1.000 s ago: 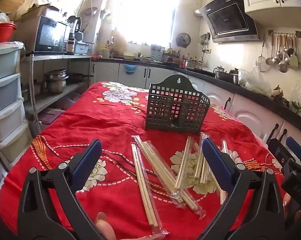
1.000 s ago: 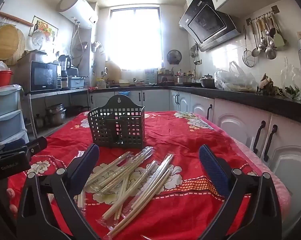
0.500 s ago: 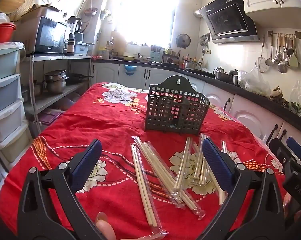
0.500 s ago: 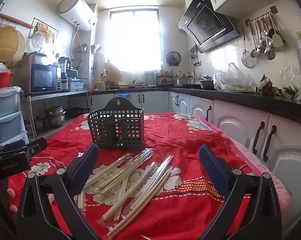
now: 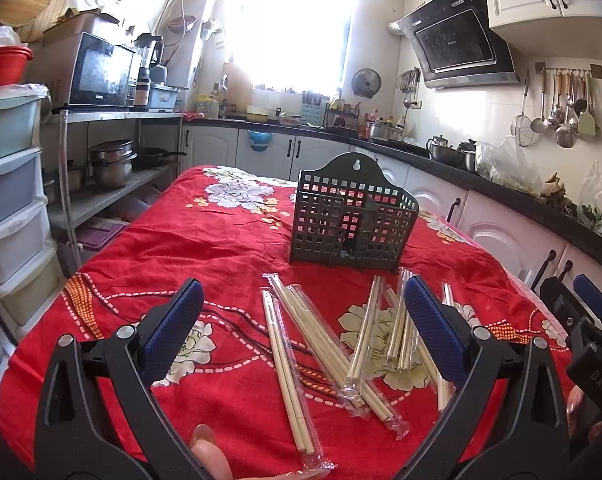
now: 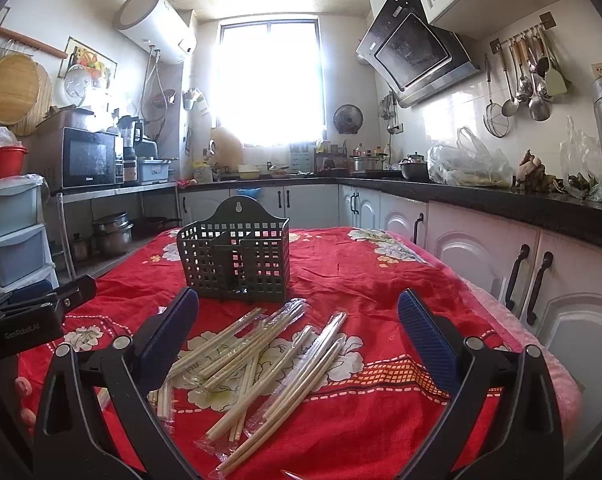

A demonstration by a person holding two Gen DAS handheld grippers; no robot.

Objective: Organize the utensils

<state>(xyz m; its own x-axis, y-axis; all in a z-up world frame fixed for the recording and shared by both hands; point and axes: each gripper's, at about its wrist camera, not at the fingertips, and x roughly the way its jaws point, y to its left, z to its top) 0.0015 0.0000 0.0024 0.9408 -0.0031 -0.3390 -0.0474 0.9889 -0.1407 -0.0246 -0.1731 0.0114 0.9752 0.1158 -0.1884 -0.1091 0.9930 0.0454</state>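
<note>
Several pairs of wooden chopsticks in clear plastic sleeves (image 5: 325,340) lie scattered on the red flowered tablecloth (image 5: 205,248); they also show in the right wrist view (image 6: 261,356). A dark perforated utensil basket (image 5: 353,220) stands upright just behind them and looks empty; it shows in the right wrist view too (image 6: 237,258). My left gripper (image 5: 303,330) is open and empty, held above the near chopsticks. My right gripper (image 6: 299,332) is open and empty, above the pile from the right side.
The table's right edge (image 6: 501,300) runs close to white cabinets (image 6: 521,264). Plastic drawers (image 5: 9,208) and a metal shelf with pots (image 5: 109,164) stand left of the table. The right gripper's body (image 5: 589,340) shows at the left view's right edge.
Both grippers have barely shifted; the right wrist view has tilted slightly. Nothing on the table has moved.
</note>
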